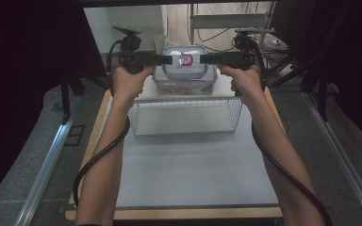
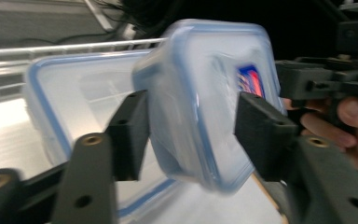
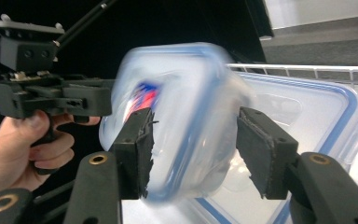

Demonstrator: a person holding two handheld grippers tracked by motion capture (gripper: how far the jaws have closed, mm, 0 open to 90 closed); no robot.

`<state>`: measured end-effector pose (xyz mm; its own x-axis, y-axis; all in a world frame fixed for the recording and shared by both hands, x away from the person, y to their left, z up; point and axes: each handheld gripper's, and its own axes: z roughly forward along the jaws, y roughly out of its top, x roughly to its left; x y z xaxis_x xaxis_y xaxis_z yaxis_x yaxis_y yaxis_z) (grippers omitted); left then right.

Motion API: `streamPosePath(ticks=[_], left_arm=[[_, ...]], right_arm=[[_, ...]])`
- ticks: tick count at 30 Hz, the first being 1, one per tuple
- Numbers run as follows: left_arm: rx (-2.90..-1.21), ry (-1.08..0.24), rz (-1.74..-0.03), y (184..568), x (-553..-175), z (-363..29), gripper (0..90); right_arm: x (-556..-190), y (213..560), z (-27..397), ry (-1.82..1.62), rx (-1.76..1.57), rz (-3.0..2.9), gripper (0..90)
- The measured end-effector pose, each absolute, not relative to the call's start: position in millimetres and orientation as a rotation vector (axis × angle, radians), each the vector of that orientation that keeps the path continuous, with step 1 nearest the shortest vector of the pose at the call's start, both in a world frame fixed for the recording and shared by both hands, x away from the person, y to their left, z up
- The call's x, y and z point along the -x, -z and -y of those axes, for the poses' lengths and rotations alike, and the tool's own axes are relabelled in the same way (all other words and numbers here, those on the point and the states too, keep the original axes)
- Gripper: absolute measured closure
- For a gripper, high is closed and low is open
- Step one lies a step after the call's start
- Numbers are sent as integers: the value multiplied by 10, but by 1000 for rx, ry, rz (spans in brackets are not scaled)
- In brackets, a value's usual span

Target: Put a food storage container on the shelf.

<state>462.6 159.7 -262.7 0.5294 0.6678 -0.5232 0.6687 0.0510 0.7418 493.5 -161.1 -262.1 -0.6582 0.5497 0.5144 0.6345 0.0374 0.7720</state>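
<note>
Holding a small clear plastic box with blue-rimmed lid [image 1: 185,61] between them, the left gripper [image 1: 168,59] and right gripper [image 1: 203,59] have jaws parted, pads seemingly loose, above a bigger clear container [image 1: 185,81] behind the white wire basket [image 1: 185,115]. Placing seems unfinished. Its red-blue label [image 2: 250,80] is unreadable.

From the high view we looked forward and down over the table [image 1: 188,174] from the person's side, at some distance. The left gripper view rode close behind its own jaws and faced the small lidded container [image 2: 205,102], with the right gripper [image 2: 317,79] beyond. The right gripper view faced it from the opposite side, equally near. All three shared that container and the wire basket [image 1: 184,117].
</note>
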Motion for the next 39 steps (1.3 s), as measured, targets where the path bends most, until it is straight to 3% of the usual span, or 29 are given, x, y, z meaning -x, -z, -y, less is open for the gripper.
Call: streamPosePath(ticks=[6,22,30,39], left_arm=[[-1624,-51,-1172,2622,-4626,-1631,340],[-1660,-116,-1098,2601,-4531,-1625,289],[-1698,-211,-995,2654,-4400,-1642,162],[-1737,-295,-899,2775,-4145,-1645,86]], right_arm=[[-4955,2629,1624,1725,1304,2241,377],[-4877,2564,1682,1755,1264,2301,349],[-4786,2617,1754,1788,1200,2362,264],[-4579,2734,1907,1814,1136,2417,208]])
